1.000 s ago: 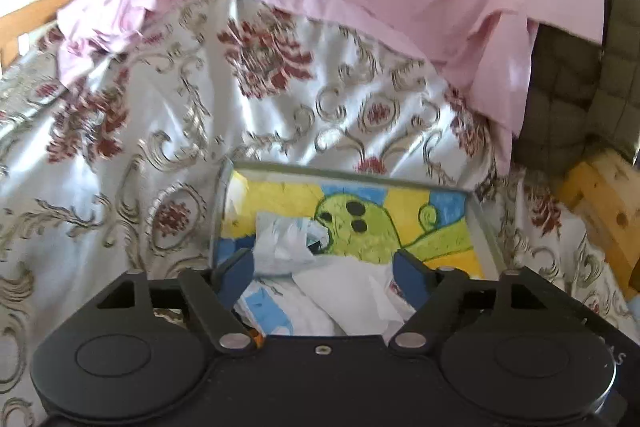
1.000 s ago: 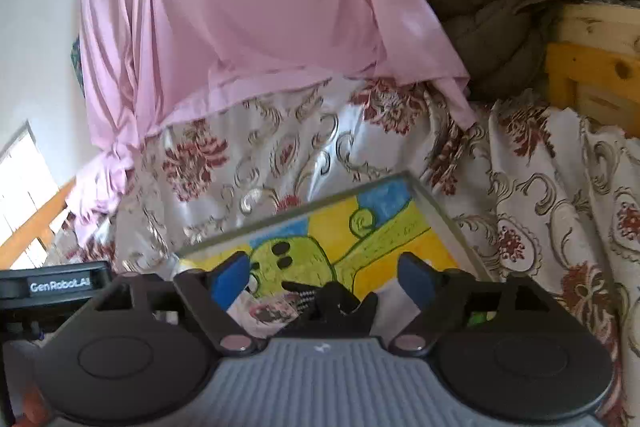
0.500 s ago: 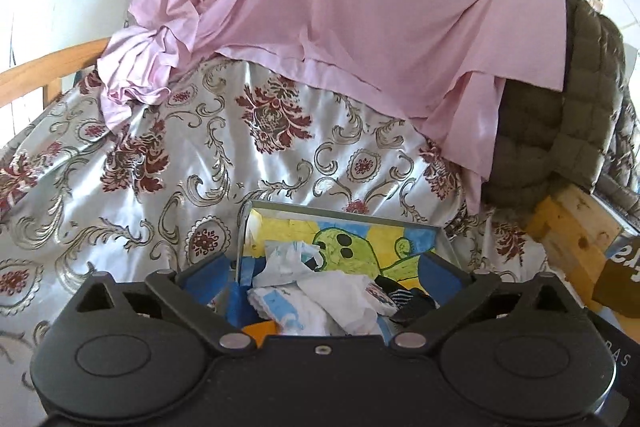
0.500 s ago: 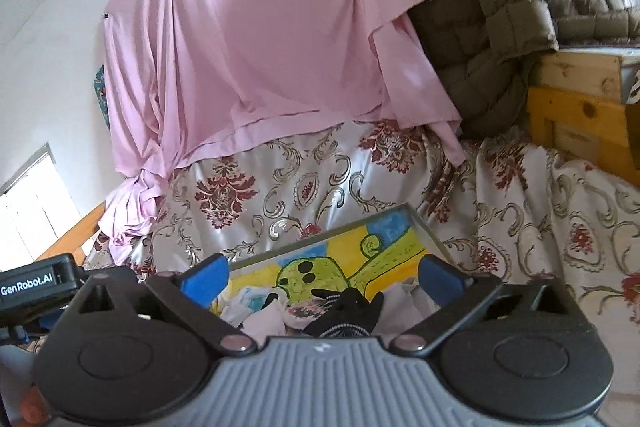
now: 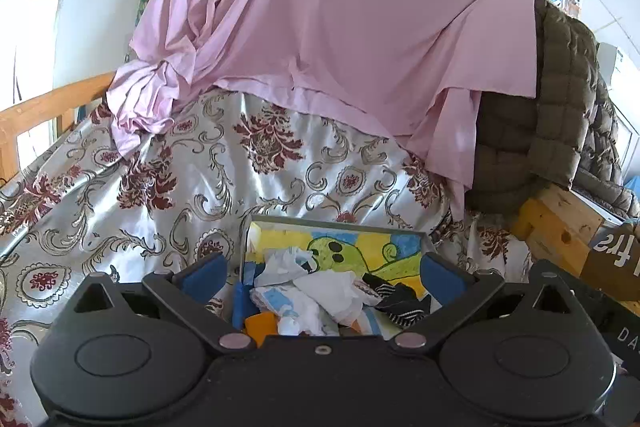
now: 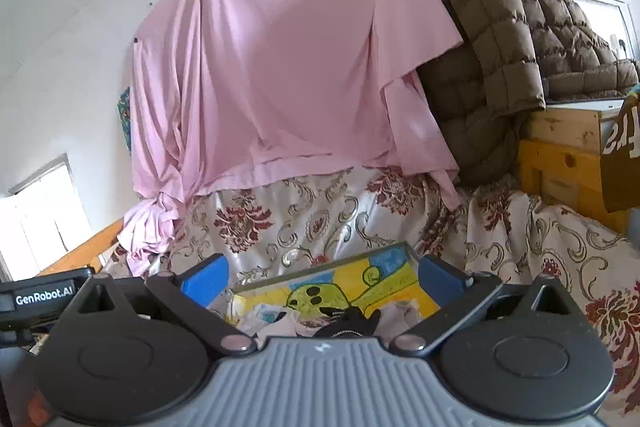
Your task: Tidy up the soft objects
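Note:
A shallow tray (image 5: pixel 256 223) with a yellow, blue and green cartoon picture lies on the flowered bedspread (image 5: pixel 192 187). A heap of white and pale blue soft cloths (image 5: pixel 316 291) and a black striped sock (image 5: pixel 396 301) lie in it. My left gripper (image 5: pixel 324 273) is open and empty, raised above the heap. In the right wrist view the tray (image 6: pixel 384 251) shows the same cloths (image 6: pixel 272 319) and a black sock (image 6: pixel 352 315). My right gripper (image 6: pixel 324 273) is open and empty above it.
A pink sheet (image 5: pixel 340 27) hangs on the wall behind the bed. A brown quilted blanket (image 6: pixel 500 27) lies over a wooden frame (image 6: pixel 560 155) at the right. A wooden rail (image 5: pixel 44 107) borders the left. An orange item (image 5: pixel 260 325) sits at the tray's near edge.
Both grippers have risen and pulled back from the tray, and their jaws have opened wider. The cloths stay in the tray.

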### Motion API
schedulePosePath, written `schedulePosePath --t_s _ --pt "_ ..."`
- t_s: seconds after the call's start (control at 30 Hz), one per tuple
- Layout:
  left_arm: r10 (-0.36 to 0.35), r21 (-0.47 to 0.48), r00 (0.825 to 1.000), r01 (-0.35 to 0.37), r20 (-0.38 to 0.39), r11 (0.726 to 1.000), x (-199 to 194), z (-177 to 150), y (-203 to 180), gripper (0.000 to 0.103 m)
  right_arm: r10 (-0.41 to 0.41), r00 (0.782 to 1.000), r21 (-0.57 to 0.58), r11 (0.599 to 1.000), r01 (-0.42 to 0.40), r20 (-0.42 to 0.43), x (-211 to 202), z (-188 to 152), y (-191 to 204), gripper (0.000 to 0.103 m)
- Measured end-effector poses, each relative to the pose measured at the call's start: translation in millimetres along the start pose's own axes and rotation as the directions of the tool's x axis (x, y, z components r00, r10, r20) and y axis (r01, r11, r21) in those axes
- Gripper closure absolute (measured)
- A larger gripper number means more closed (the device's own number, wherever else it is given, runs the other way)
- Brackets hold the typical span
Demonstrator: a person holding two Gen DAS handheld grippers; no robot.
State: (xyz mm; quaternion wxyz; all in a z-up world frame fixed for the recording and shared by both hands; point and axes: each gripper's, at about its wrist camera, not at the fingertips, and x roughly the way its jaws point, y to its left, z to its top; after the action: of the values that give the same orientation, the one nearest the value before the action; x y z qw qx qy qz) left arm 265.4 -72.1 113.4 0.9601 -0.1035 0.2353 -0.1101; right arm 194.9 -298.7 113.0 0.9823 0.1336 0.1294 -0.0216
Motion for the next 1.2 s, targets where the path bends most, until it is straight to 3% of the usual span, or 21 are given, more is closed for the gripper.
schedulePosePath --t_s 0.37,0.73,1.2 --pt "0.021 0.020 0.999 -0.022 0.045 1.000 -16.4 -9.4 -11.2 0.001 -0.005 1.000 -0.015 1.000 0.005 0.016 -19.0 -6.9 -1.2 0.000" --pt "0.035 0.000 0.994 -0.036 0.101 0.999 -46.2 -51.1 -8.3 0.001 -0.045 0.999 -0.047 0.998 0.045 -0.004 -50.7 -36.9 -8.7 0.000" --pt "0.056 0.020 0.996 -0.057 0.072 0.998 -85.9 -99.5 11.9 0.001 -0.088 0.996 -0.048 0.995 0.088 0.004 -100.2 -70.2 2.4 0.000"
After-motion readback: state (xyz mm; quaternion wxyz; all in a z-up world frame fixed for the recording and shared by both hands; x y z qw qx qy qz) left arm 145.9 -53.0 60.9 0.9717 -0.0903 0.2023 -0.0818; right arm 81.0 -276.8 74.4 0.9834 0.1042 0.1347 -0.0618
